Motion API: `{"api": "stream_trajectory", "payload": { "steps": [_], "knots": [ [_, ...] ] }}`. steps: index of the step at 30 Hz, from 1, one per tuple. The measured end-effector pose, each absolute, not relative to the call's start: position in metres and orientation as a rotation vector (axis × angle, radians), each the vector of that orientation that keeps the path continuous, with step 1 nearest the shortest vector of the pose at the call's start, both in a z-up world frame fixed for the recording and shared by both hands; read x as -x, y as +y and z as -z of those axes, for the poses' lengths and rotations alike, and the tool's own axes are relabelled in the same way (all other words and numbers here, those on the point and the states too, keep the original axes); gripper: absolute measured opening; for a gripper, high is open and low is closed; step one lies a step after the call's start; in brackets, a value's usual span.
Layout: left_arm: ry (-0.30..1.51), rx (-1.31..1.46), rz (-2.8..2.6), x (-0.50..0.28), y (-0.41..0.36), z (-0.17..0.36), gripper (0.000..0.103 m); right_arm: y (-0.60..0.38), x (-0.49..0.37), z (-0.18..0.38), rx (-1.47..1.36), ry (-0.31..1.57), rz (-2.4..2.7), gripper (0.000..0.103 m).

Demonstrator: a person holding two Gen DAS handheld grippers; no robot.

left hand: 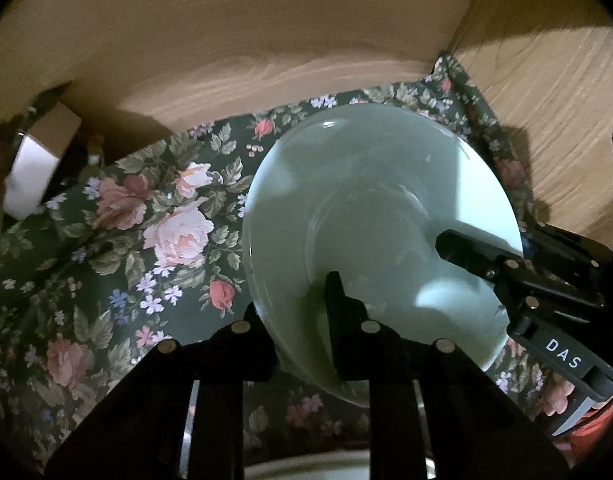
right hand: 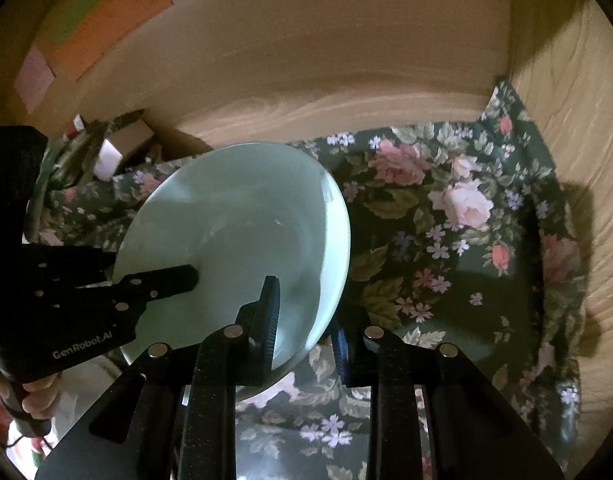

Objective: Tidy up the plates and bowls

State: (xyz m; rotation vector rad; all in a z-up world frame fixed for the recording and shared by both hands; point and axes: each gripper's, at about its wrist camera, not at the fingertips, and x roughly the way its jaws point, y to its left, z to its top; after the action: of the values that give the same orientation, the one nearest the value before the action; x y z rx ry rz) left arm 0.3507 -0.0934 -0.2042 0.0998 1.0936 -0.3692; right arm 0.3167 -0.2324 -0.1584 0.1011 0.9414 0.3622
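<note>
1. Bowl [left hand: 370, 216]: pale green and glossy, tilted, held over the floral cloth [left hand: 118, 240] by both grippers at once; whether its underside touches the cloth cannot be told.
2. Left gripper [left hand: 296, 312]: closed on the bowl's near rim. One finger lies inside the bowl against the inner wall, the other outside and below the rim, so the wall is pinched between them.
3. Right gripper [right hand: 306, 320]: closed on the bowl's rim at another point. In the right wrist view its left finger rests inside the bowl [right hand: 242, 232] and its right finger, with a blue pad, sits outside the wall.
4. Cross-views: the right gripper appears in the left wrist view at the bowl's right edge [left hand: 486, 260]; the left gripper appears in the right wrist view at the bowl's left edge [right hand: 154, 284].
5. A hand [right hand: 36, 396] grasps the left gripper's handle at the lower left of the right wrist view.
6. Cloth: dark green with pink roses, spread over a wooden surface with wooden walls [left hand: 266, 40] behind and to the right.
7. Boxes [right hand: 122, 144] stand in the far left corner, blurred.
</note>
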Motion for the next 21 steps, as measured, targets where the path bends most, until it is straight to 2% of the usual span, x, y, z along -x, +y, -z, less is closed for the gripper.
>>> {"api": "stream_trajectory", "payload": {
  "steps": [21],
  "knots": [
    [0.911,-0.055,0.315,-0.257,-0.046,0.13,0.019,-0.202,-0.243,0.091,-0.047,0.791,-0.401,0.022]
  ]
}}
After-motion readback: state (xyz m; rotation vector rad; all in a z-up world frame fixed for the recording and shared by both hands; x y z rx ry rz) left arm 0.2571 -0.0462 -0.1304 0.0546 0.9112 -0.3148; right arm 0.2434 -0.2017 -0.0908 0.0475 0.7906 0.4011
